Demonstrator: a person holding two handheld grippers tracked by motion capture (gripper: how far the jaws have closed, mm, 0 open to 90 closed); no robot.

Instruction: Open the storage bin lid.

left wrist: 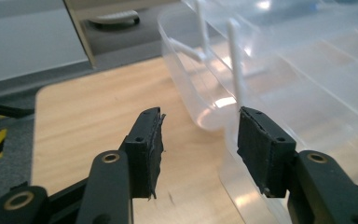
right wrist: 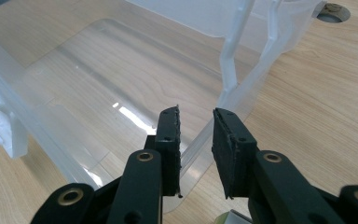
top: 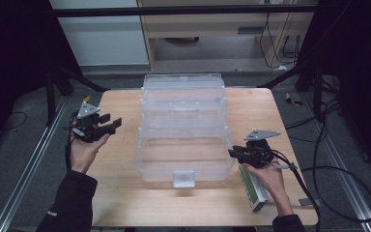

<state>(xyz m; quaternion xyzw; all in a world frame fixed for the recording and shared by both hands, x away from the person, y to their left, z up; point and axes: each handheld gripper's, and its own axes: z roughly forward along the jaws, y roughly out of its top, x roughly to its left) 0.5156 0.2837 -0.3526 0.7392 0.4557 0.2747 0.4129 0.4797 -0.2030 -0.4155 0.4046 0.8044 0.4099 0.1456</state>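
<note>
A clear plastic tiered box [top: 183, 121] stands spread open in the middle of a wooden table [top: 121, 193], its trays stepped back and a white latch [top: 183, 178] at its front. To the left of the box my left gripper [top: 112, 121] hangs open over bare wood. In the left gripper view its jaws [left wrist: 199, 135] hold nothing, and the box's wall [left wrist: 307, 70] lies just beyond the right pad. At the box's front right corner my right gripper [top: 234, 153] stays closed around the rim. In the right gripper view the clear rim [right wrist: 193, 149] passes between the narrowly spaced pads [right wrist: 196, 135].
A long white and green pack [top: 253, 186] lies on the table under the right hand. Cables [top: 338, 174] trail off the table's right side. Dark stand legs [top: 60, 77] flank the far corners. A hole [right wrist: 333, 10] sits in the tabletop beyond the box.
</note>
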